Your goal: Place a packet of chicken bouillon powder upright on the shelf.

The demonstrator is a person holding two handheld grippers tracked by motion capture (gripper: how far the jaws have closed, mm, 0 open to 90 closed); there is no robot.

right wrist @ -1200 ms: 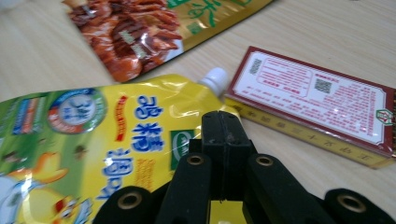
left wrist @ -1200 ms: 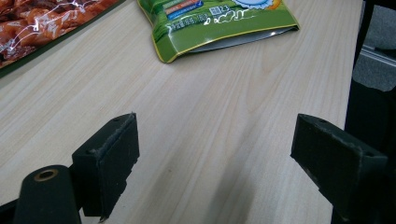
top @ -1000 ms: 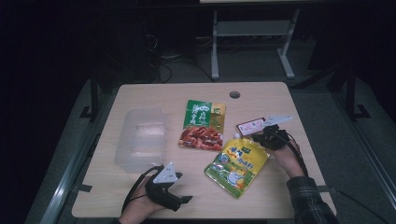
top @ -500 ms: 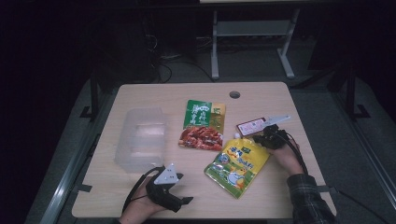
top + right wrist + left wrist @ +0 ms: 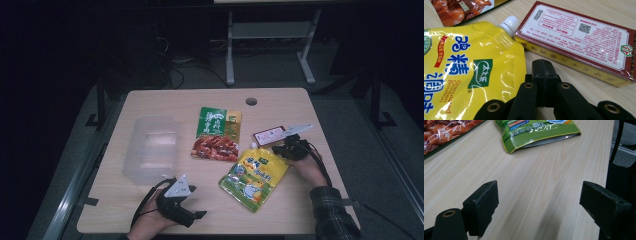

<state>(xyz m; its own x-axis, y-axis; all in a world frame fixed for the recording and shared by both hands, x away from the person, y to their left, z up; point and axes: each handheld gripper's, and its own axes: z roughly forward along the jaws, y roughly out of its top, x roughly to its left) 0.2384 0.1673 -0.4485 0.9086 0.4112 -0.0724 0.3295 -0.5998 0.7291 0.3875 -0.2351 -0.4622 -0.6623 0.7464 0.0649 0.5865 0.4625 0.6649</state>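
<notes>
left gripper (image 5: 197, 216) rests low, fingers (image 5: 482, 202) spread wide; right gripper (image 5: 545, 75) fingers pressed together.

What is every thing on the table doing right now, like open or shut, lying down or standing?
Yellow pouch: lying flat, white cap on.
Red box: lying flat, closed.
Green packet: lying flat, looks sealed.
Clear plastic container: on the table, apparently empty.
Right gripper: shut, holding nothing, between pouch and box.
Left gripper: open wide, nothing between the jaws.
</notes>
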